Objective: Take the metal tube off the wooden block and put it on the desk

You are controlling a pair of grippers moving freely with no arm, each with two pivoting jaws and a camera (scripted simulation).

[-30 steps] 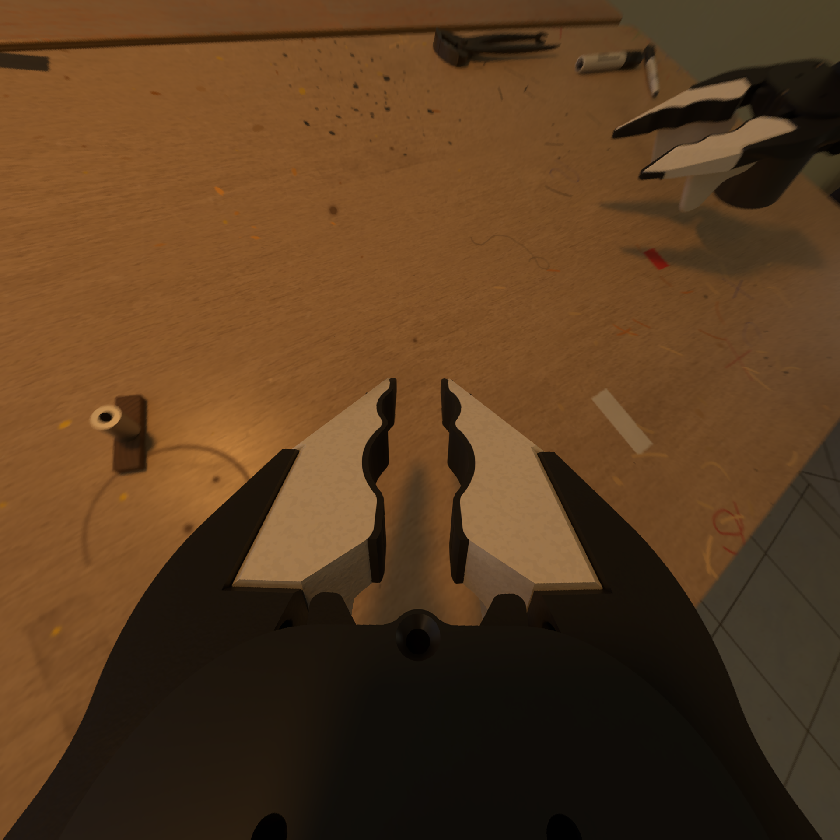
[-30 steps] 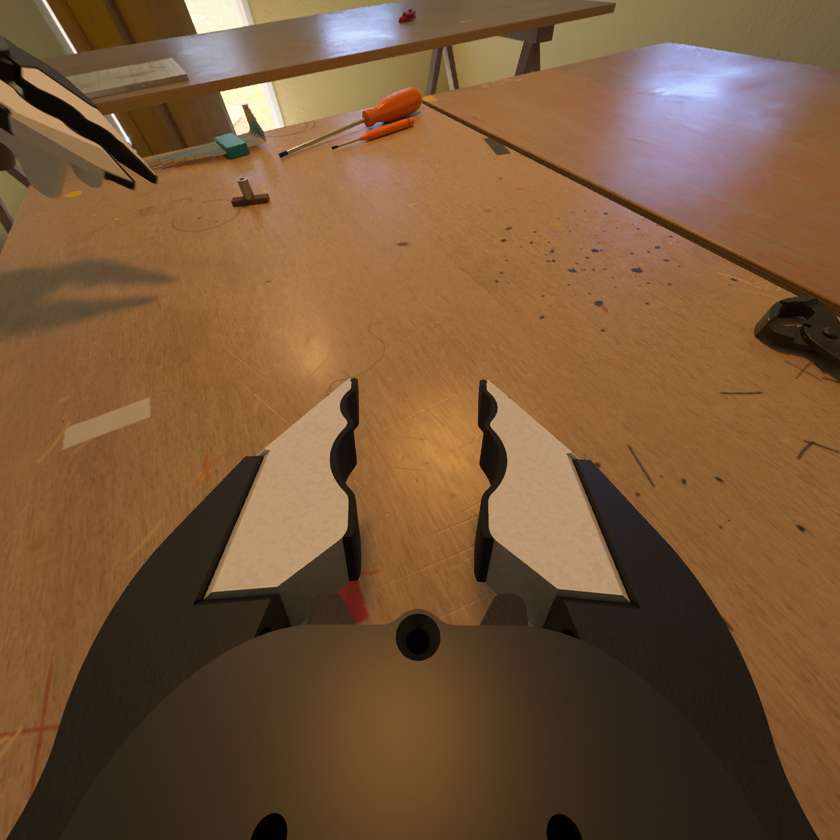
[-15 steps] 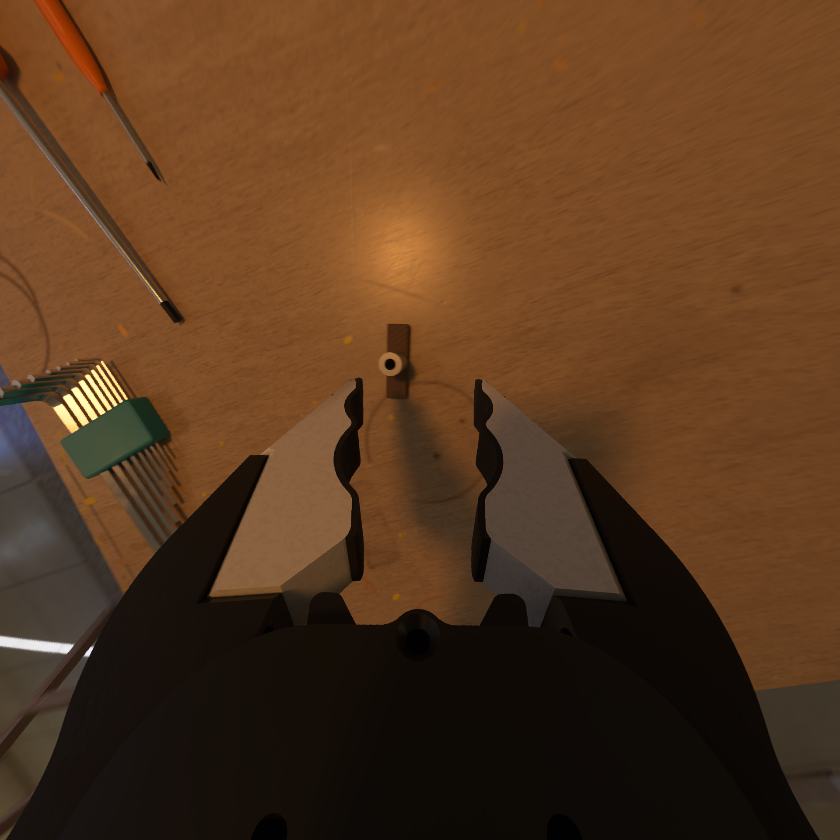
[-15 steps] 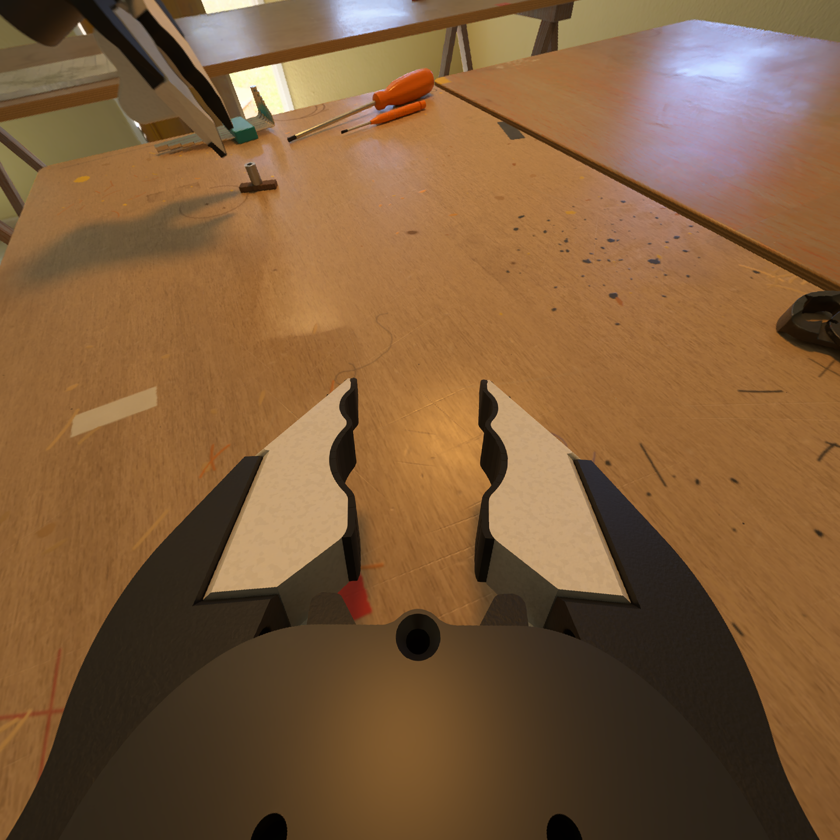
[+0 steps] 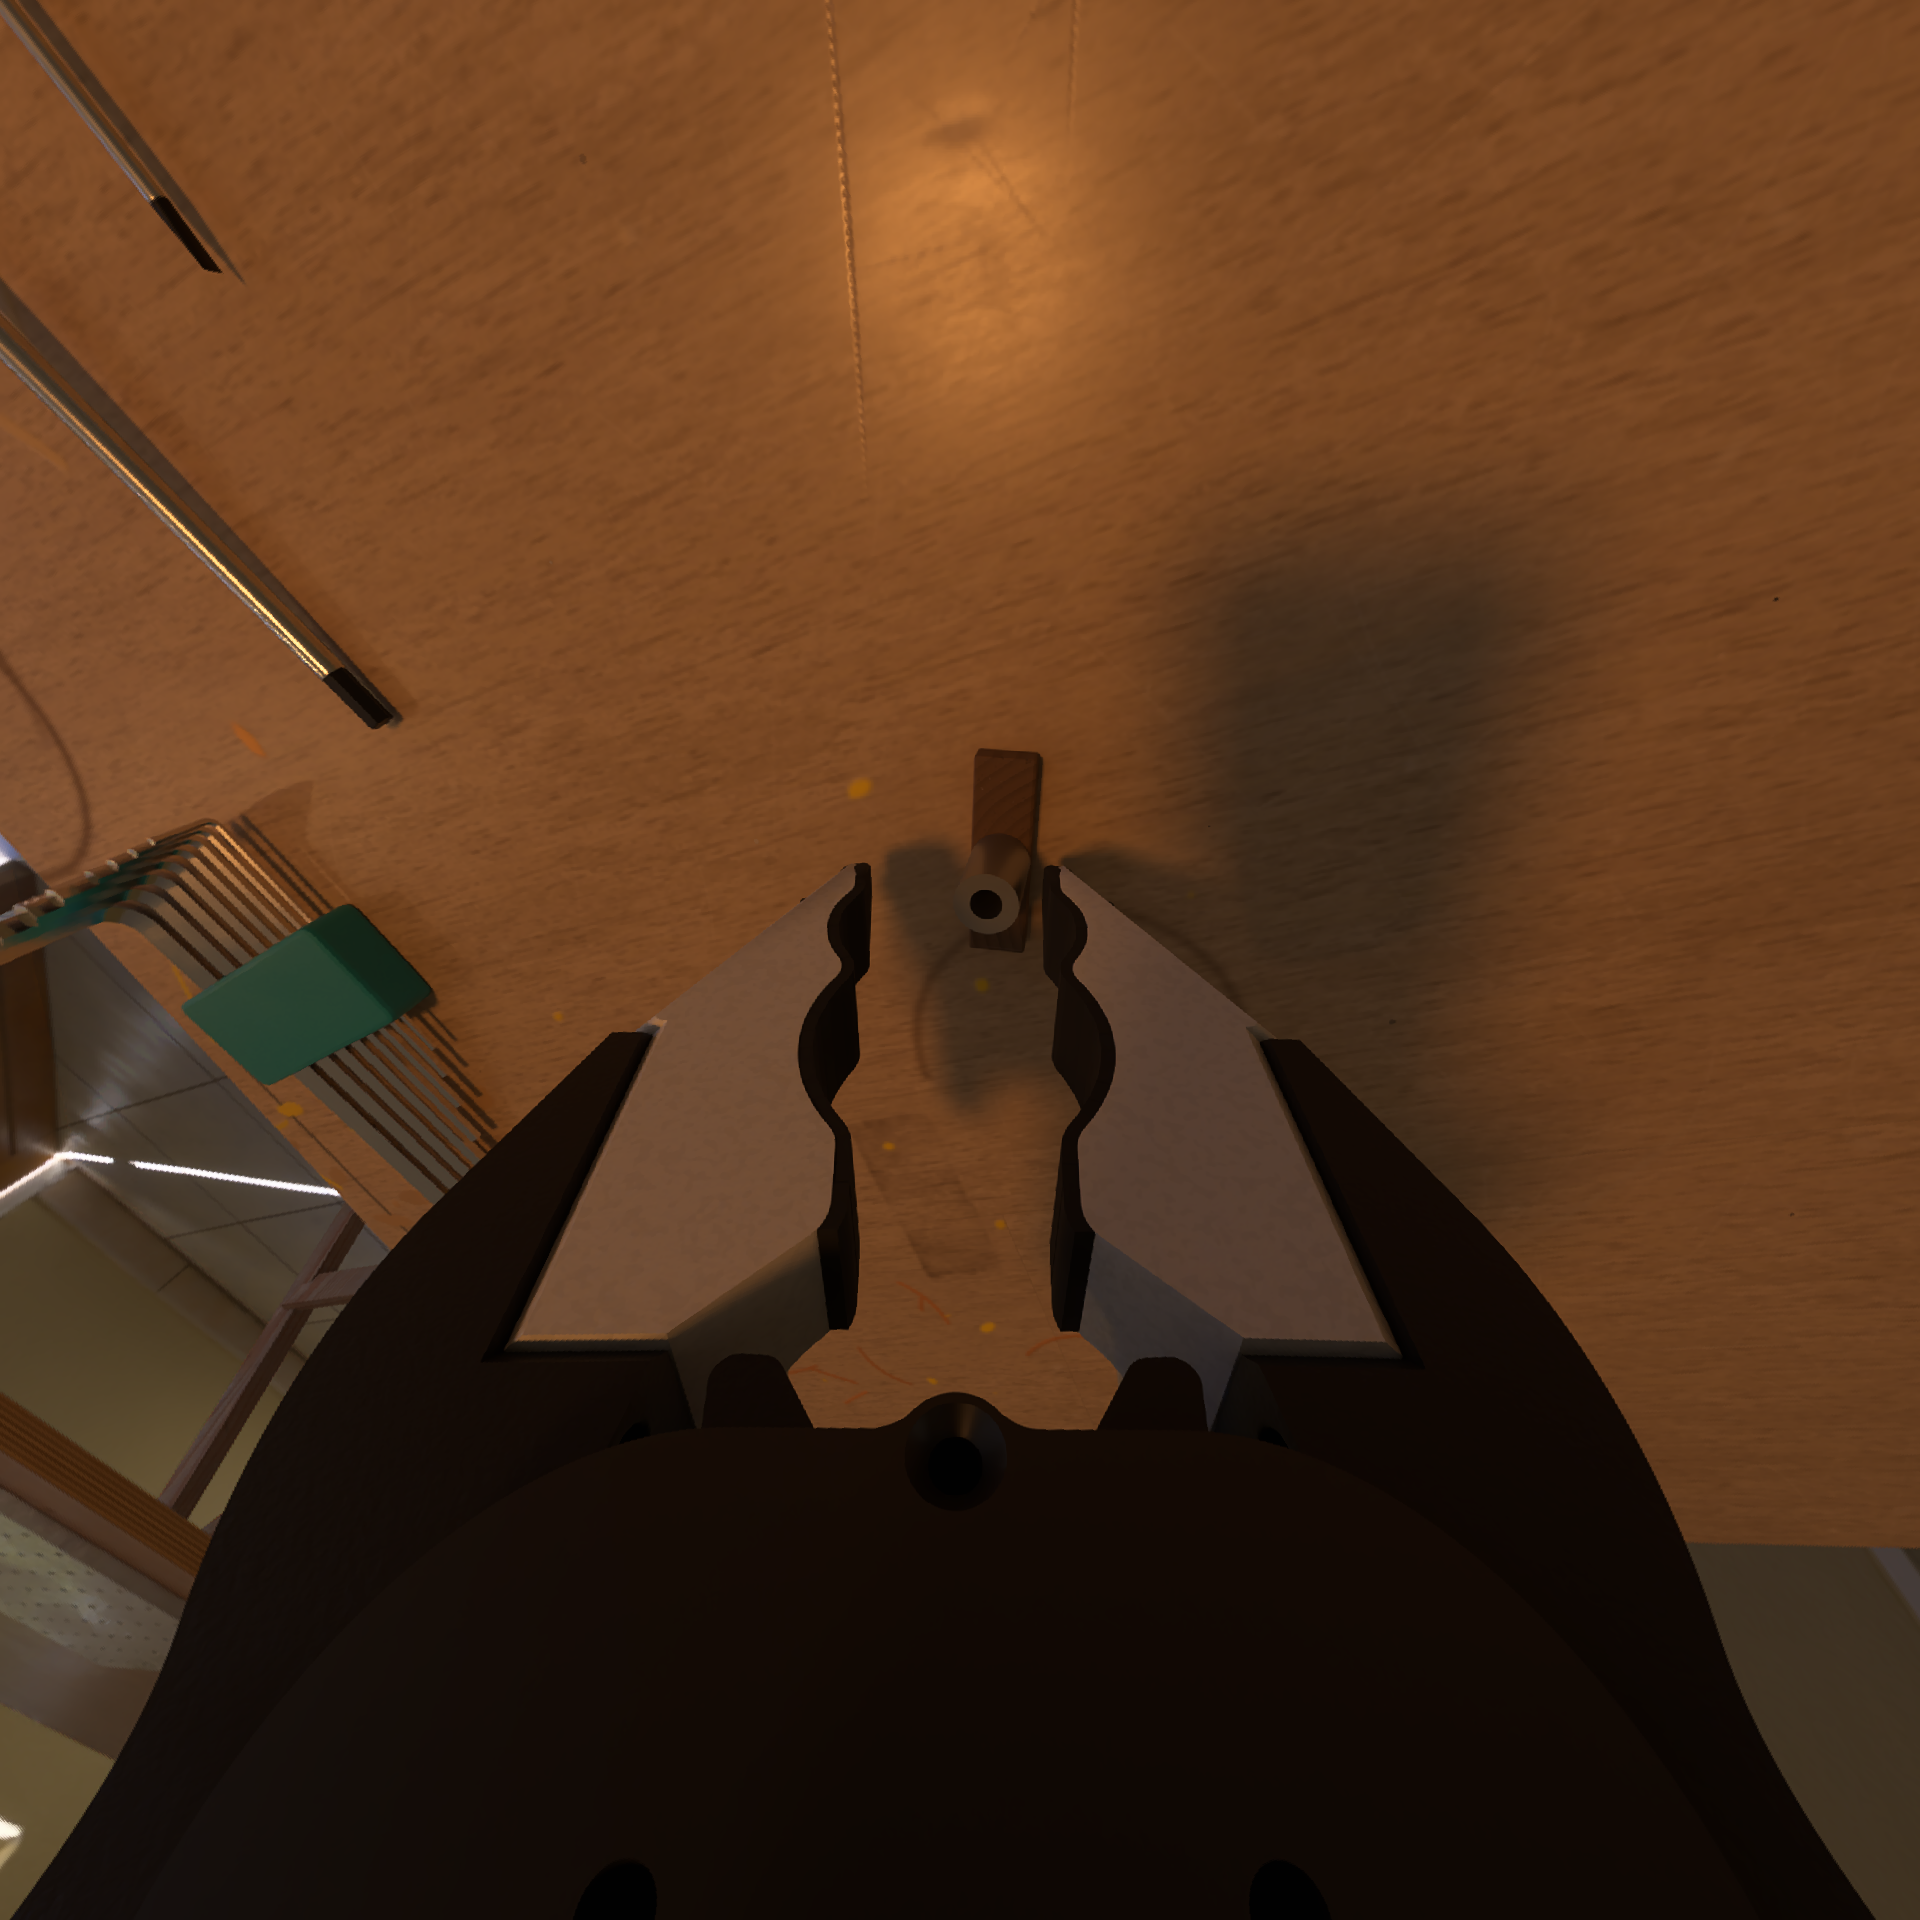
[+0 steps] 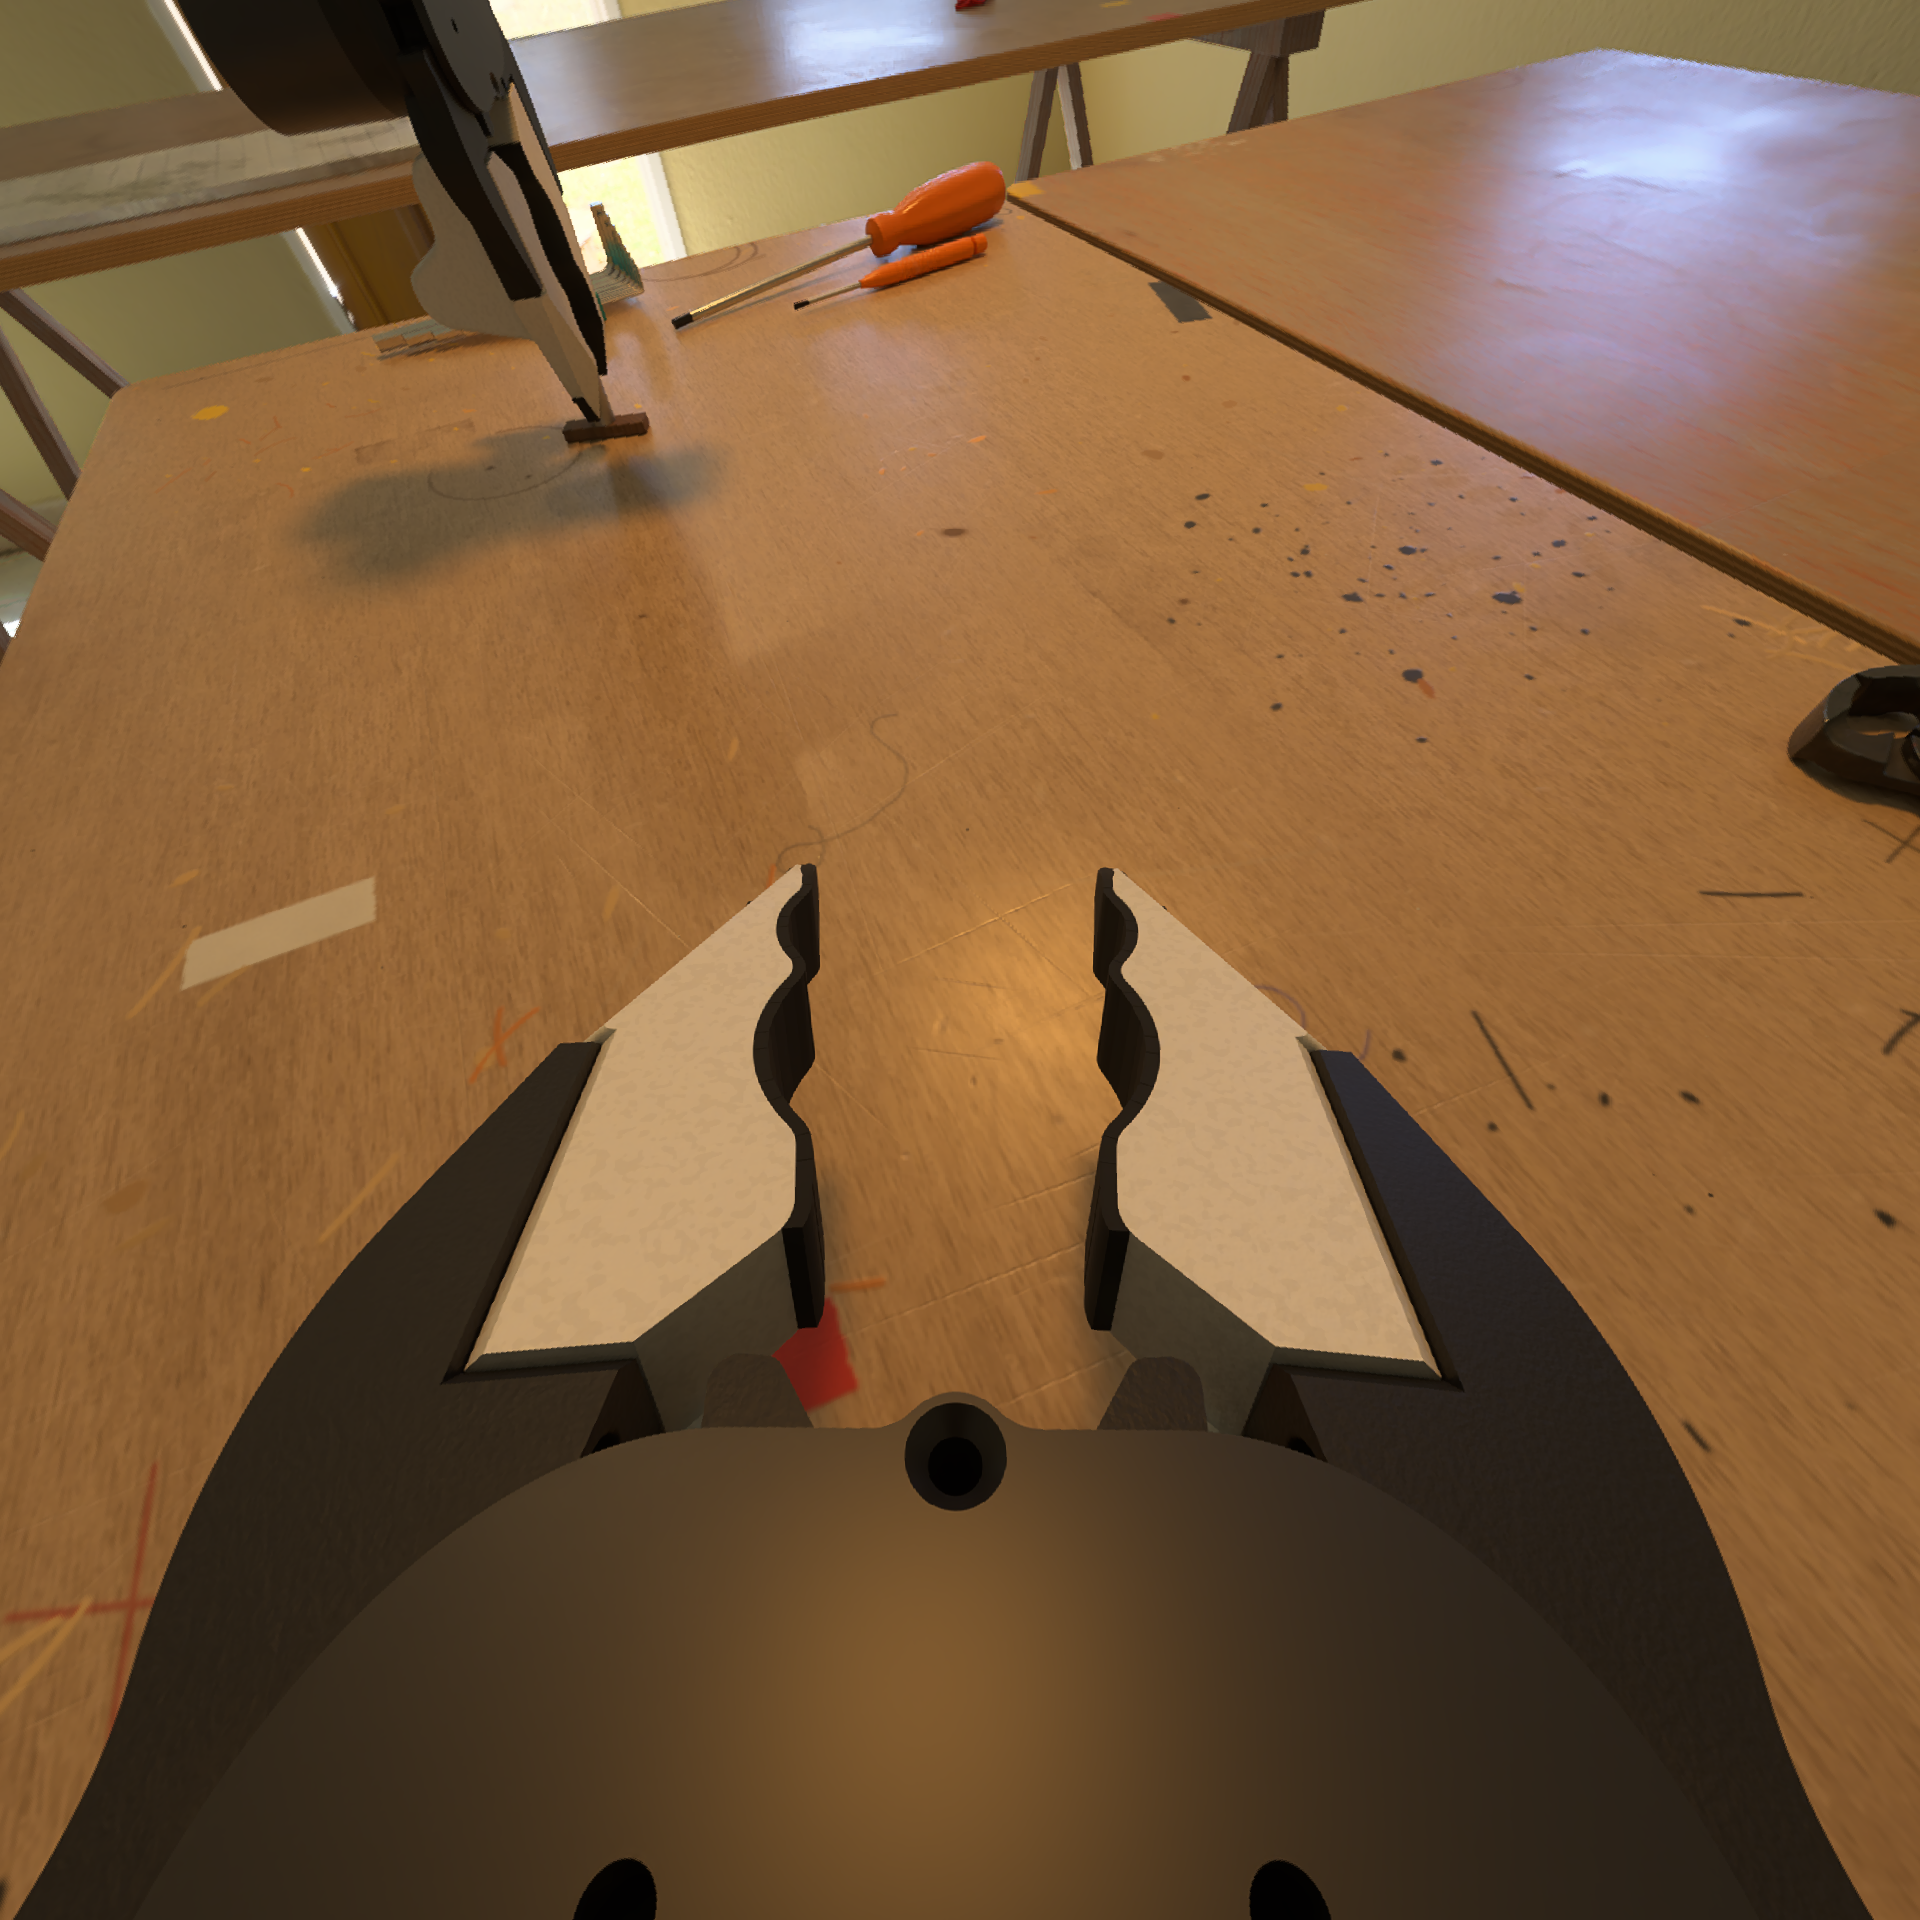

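Observation:
A short metal tube [image 5: 990, 885] stands upright on a small dark wooden block [image 5: 1005, 796] on the desk [image 5: 1351, 416]. My left gripper [image 5: 954, 881] is open and points straight down, its two fingertips on either side of the tube's top, not touching it. In the right wrist view the left gripper [image 6: 590, 403] hangs over the block [image 6: 611, 426] at the far left and hides the tube. My right gripper [image 6: 954, 883] is open and empty, low over the middle of the desk.
Two screwdriver shafts [image 5: 197, 520] and a green-handled comb tool [image 5: 301, 987] lie left of the block, near the desk's edge. Orange screwdrivers [image 6: 914, 223] lie at the far side. A black tool [image 6: 1865, 727] sits at the right. A second board [image 6: 1558, 239] adjoins on the right.
My left gripper has swung over the block, turned downward and come down until its open fingertips flank the tube. My right gripper has barely moved.

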